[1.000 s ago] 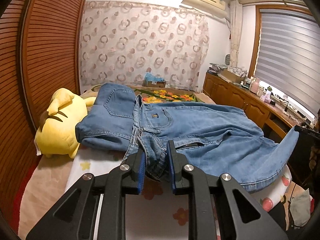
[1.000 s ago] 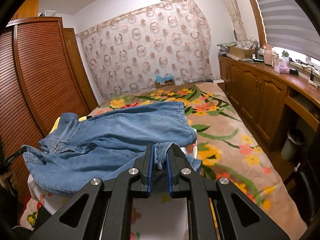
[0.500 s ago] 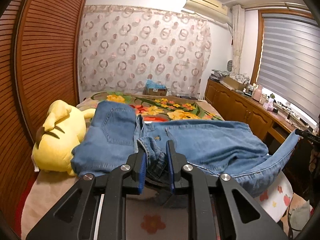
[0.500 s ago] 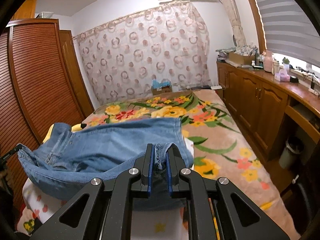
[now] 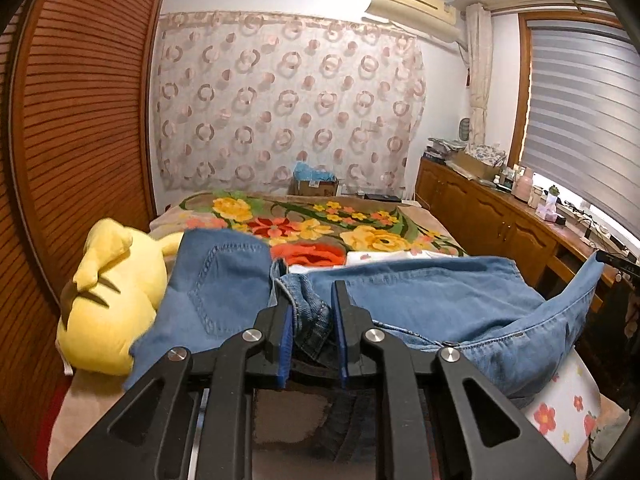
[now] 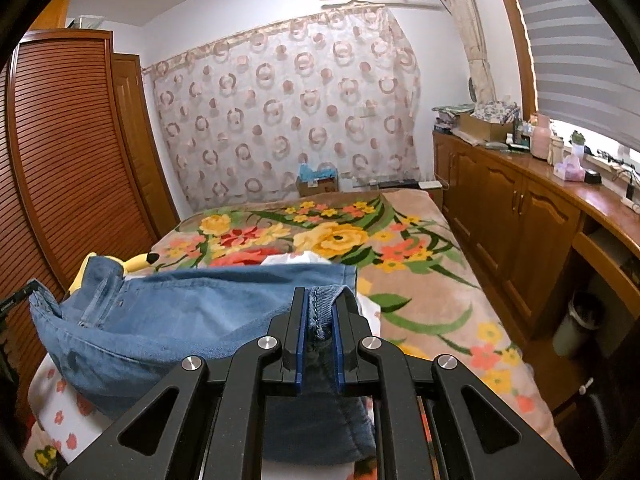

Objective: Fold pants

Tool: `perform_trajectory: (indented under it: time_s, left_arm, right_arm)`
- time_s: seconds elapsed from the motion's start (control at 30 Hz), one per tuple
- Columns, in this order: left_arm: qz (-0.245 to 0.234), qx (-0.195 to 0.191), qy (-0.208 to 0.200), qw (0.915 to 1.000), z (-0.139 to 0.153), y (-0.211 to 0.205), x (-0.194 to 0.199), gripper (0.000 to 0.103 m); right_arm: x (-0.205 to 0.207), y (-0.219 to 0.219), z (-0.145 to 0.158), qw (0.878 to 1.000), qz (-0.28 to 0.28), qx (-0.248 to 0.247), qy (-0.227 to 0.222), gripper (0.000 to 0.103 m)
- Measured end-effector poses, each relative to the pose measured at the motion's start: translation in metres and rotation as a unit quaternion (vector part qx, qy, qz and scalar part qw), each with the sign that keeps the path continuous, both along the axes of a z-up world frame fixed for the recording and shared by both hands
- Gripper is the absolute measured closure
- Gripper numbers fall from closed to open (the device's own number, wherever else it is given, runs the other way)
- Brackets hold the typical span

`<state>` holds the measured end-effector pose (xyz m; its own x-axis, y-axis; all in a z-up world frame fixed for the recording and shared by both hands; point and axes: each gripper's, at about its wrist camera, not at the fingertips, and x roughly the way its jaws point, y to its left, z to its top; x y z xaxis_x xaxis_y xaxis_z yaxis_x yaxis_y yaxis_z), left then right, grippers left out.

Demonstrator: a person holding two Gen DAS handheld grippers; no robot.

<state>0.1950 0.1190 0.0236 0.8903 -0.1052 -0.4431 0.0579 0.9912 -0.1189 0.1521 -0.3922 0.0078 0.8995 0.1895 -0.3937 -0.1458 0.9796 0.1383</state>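
Yellow plush toy with black-tipped ear (image 5: 108,300) lies at the left edge of the bed, beside the brown louvred wooden wardrobe door (image 5: 80,120). Bed covered by a tan blanket with large yellow, red and orange flowers (image 6: 400,248); a white sheet with small red flowers (image 5: 560,404) shows at the near corner. Sheer curtain printed with pink-brown rings (image 6: 280,120) hangs on the far wall; a cardboard box holding something blue (image 5: 314,182) sits at its foot. White wall air conditioner (image 5: 412,0) is mounted above. Long wooden cabinet worktop (image 6: 560,188) along the right wall carries a pink bottle (image 6: 542,138), boxes and small clutter. Grey striped window blind (image 5: 580,120) hangs above it. Grey waste bin (image 6: 576,324) stands on the floor by the cabinets.
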Motion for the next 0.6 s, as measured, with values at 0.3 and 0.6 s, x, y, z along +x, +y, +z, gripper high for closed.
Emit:
perform_trajectory:
  time_s: [0.3, 0.6]
  left_arm:
    - [0.001, 0.016, -0.023, 0.9996, 0.018, -0.001, 0.058, 0.085]
    - [0.014, 0.022, -0.017, 0.9995, 0.013, 0.007, 0.102, 0.085]
  right_arm:
    - [0.031, 0.01, 0.006, 0.999, -0.009, -0.02, -0.023, 0.092]
    - [0.066, 0.03, 0.002, 0.998, -0.008, -0.054, -0.03, 0.092]
